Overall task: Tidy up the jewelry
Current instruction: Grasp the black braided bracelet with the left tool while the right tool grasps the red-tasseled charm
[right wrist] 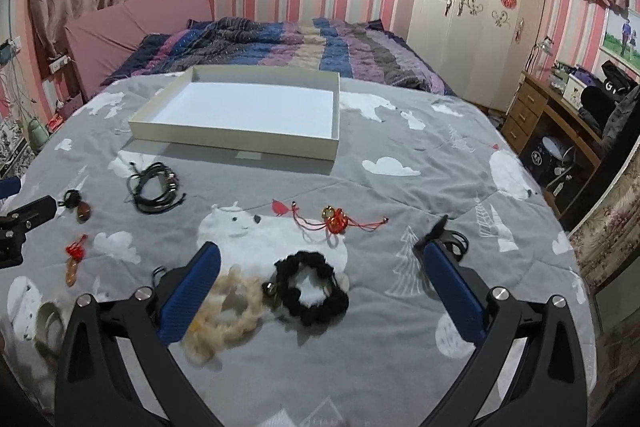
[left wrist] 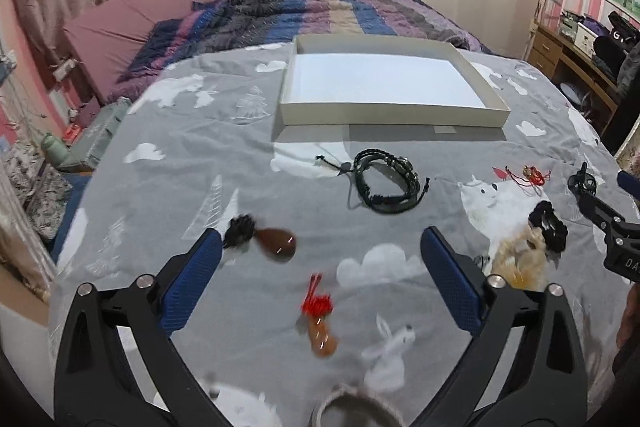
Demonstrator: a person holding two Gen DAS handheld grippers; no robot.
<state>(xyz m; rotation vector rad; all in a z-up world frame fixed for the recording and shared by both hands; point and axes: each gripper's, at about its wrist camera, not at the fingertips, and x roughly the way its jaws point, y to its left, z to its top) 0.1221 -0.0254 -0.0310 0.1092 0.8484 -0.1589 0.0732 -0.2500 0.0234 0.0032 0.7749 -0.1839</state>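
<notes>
On the bed, a grey bedspread (right wrist: 400,307) printed with white animals and clouds carries the jewelry. A shallow white box (right wrist: 240,115) lies toward the far side of the spread, its inside bare. Nearer, a bundle of black cord bracelets (left wrist: 386,183) lies just in front of the box. A brown pendant with a black tassel (left wrist: 264,239) and an amber pendant with a red knot (left wrist: 318,323) lie at the near left part. A red cord charm (right wrist: 334,221) rests mid-spread, and a black scrunchie (right wrist: 310,291) touches a cream scrunchie (right wrist: 228,315) near the front edge. The left gripper (left wrist: 320,267) hovers over the amber pendant, its fingers spread wide and holding nothing. The right gripper (right wrist: 320,287) hangs above the scrunchies, fingers likewise released.
</notes>
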